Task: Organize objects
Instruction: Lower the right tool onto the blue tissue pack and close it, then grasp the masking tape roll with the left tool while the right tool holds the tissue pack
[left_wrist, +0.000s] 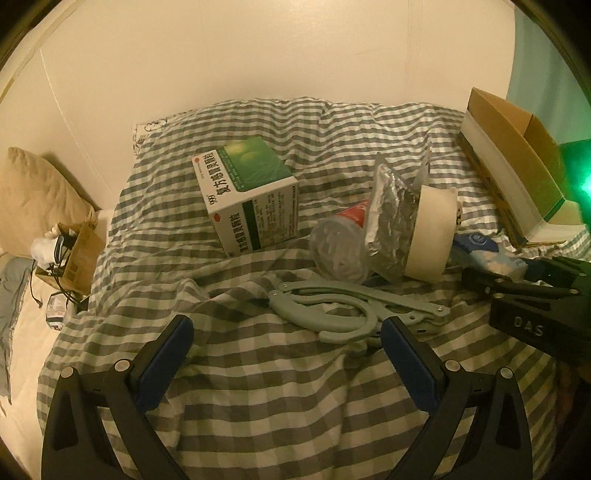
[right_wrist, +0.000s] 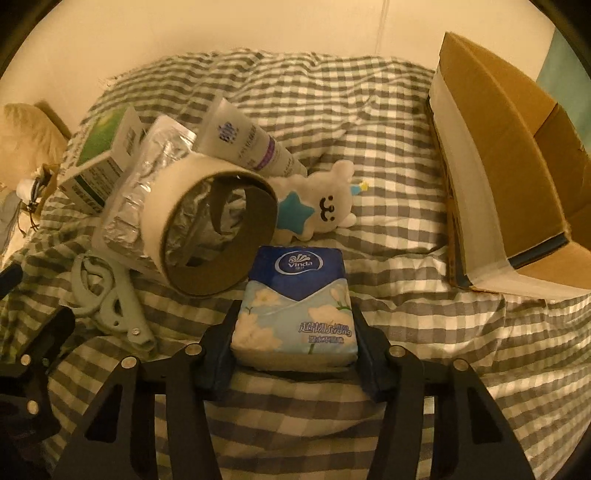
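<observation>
On a checked blanket (left_wrist: 258, 387) lie a green-and-white medicine box (left_wrist: 251, 199), a clear plastic bottle (left_wrist: 338, 247), a foil pack (left_wrist: 391, 221), a roll of white tape (left_wrist: 432, 236) and a folded grey-green hanger (left_wrist: 351, 306). My left gripper (left_wrist: 288, 332) is open and empty, just short of the hanger. My right gripper (right_wrist: 293, 321) is shut on a blue Vinda tissue pack (right_wrist: 295, 306), low over the blanket. Beyond it lie the tape roll (right_wrist: 207, 225), a white plush toy (right_wrist: 325, 203) and a white tube (right_wrist: 247, 140). An open cardboard box (right_wrist: 509, 166) stands at the right.
A beige pillow (left_wrist: 33, 199) and a small carton with cables (left_wrist: 74, 254) sit off the blanket at the left. A cream wall (left_wrist: 258, 55) runs behind the bed. The cardboard box (left_wrist: 517, 170) rises at the right edge.
</observation>
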